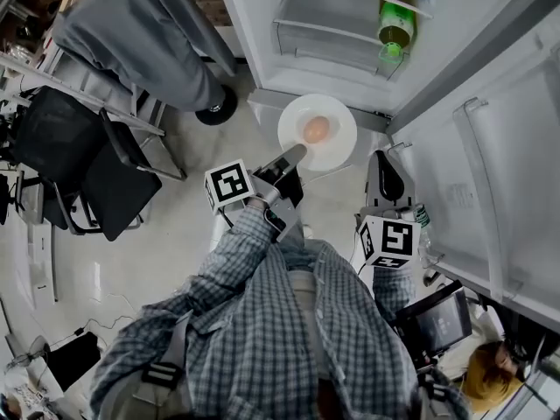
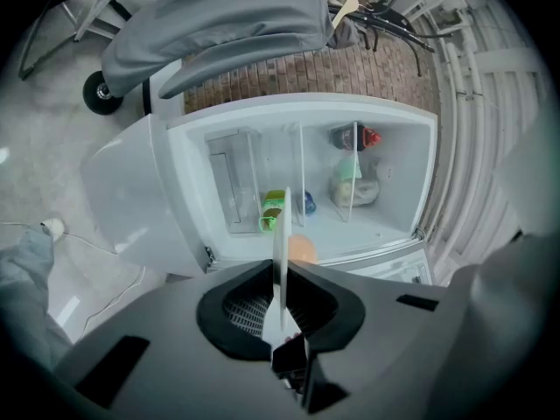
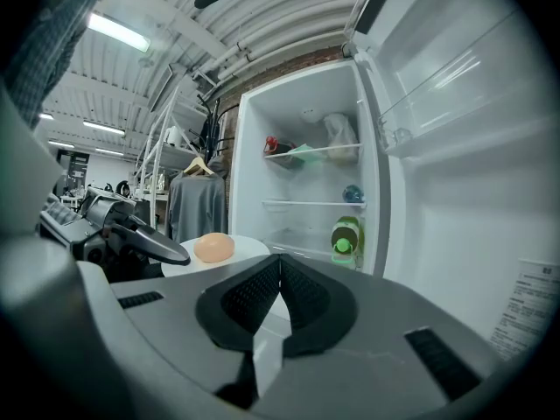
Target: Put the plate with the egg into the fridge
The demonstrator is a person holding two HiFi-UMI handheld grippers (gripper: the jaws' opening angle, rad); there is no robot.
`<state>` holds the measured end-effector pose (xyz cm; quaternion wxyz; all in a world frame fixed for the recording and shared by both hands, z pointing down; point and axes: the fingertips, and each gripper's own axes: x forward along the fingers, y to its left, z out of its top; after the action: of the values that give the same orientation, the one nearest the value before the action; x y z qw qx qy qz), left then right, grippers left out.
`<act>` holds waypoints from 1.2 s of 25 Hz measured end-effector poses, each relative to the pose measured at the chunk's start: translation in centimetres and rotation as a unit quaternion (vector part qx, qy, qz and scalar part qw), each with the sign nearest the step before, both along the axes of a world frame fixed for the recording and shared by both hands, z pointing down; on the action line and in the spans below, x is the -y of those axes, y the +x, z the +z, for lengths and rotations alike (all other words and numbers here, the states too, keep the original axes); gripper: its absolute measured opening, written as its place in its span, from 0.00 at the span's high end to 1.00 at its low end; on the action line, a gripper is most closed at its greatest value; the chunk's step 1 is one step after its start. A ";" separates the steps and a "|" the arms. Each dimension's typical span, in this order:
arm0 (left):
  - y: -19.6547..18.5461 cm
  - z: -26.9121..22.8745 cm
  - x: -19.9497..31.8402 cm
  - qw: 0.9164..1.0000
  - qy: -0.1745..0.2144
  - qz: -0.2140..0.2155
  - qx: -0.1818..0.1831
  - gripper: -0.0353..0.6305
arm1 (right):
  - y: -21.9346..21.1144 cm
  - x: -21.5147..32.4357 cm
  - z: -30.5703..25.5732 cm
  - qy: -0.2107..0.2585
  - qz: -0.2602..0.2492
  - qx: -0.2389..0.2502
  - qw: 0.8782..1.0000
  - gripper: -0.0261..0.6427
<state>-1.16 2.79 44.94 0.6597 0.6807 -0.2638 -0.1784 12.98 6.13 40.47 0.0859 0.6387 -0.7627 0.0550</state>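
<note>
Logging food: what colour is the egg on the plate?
Pale orange-tan egg; clearest in the head view.

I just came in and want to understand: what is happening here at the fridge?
A person stands before the open fridge with a gripper in each hand. The left gripper is shut on the rim of a white plate carrying an egg, held just outside the fridge. The right gripper is shut and empty beside it. The plate is not yet inside.

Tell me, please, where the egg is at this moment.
In the head view the egg lies on the plate, top centre, held by the left gripper just outside the open fridge, near the green bottle.
</note>
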 end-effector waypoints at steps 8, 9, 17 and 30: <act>0.4 -0.2 5.8 1.000 0.002 0.006 -0.005 0.90 | -0.3 6.0 -0.4 0.004 -0.010 -0.017 1.000 0.95; 0.3 -0.3 6.6 1.000 0.001 0.007 -0.004 0.90 | -0.3 6.6 -0.4 0.003 -0.009 -0.019 1.000 0.95; 0.7 -0.3 11.2 1.000 0.004 0.018 -0.003 0.90 | 0.2 10.3 -0.7 0.000 0.009 -0.022 1.000 0.95; 0.9 0.3 17.3 0.999 0.001 0.047 -0.004 0.90 | -1.0 16.0 -1.6 0.004 0.031 -0.027 0.999 0.95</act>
<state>-0.27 -14.53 45.29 0.6679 0.6923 -0.2283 -0.1500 11.95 -9.85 38.90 0.1019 0.6635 -0.7403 0.0370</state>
